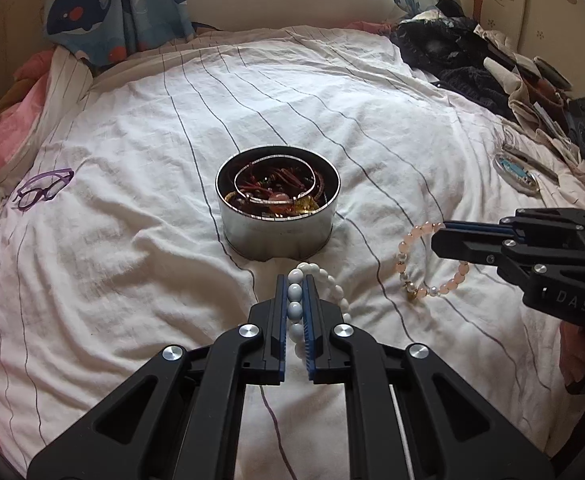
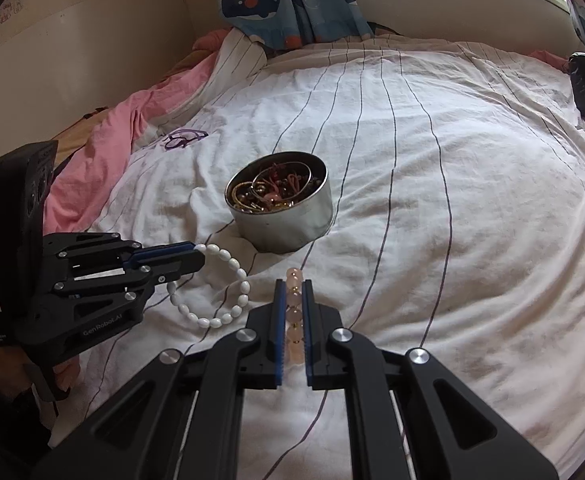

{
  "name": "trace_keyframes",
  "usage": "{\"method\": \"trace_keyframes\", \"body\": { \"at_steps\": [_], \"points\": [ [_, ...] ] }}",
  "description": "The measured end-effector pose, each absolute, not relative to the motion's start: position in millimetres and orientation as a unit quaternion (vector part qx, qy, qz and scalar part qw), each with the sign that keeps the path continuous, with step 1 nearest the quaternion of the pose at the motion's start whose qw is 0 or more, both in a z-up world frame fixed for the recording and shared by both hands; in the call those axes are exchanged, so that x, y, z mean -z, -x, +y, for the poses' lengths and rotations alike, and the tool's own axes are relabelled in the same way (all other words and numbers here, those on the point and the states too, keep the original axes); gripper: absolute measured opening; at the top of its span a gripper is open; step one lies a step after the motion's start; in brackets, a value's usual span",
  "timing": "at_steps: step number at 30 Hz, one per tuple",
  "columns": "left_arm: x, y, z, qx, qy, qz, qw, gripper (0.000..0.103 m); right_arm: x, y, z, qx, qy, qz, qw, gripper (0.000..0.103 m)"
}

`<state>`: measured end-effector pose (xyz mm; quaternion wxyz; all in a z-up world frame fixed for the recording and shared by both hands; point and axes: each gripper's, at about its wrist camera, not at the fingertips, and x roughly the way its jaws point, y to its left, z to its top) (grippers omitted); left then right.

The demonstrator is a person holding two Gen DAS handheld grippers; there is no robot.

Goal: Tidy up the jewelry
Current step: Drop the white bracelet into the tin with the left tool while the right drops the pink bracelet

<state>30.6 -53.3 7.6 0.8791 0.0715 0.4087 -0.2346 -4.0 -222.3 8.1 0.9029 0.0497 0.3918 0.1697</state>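
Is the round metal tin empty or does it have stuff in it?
It has stuff in it. The open tin stands upright on the bedsheet, holding a thin silver bangle, red cords and gold pieces.

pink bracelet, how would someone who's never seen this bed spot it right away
On the white striped bedspread, find the round metal tin full of jewelry. Nearer the camera and to its right, the right gripper pinches the pink bracelet. Its beads are translucent pink, unlike the white bracelet beside it.
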Motion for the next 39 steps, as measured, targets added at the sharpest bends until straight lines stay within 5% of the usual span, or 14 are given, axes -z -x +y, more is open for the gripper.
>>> {"method": "trace_keyframes", "body": {
  "at_steps": [21, 24, 28, 39],
  "points": [
    [-37.6, -99.5, -60.2, 0.254, 0.062, 0.355, 0.898, 0.008, -49.2, -45.1, -228.9, -0.193, -0.159, 0.327, 0.911, 0.008],
    [-7.9, -122.3, -52.2, 0.229, 0.086, 0.421, 0.874, 0.029, -48.5, -57.1, -220.9, -0.201, -0.167, 0.325, 0.909, 0.008],
    [-6.6, -123.2, -25.2, 0.179, 0.116, 0.428, 0.878, 0.043, -42.2, -72.7, -209.9, -0.219, -0.179, 0.322, 0.903, 0.008],
    [-23.6, -93.2, -6.0, 0.158, 0.083, 0.412, 0.893, 0.061, -16.2, -78.9, -217.5, -0.133, -0.136, 0.364, 0.912, 0.015]
  ]
}}
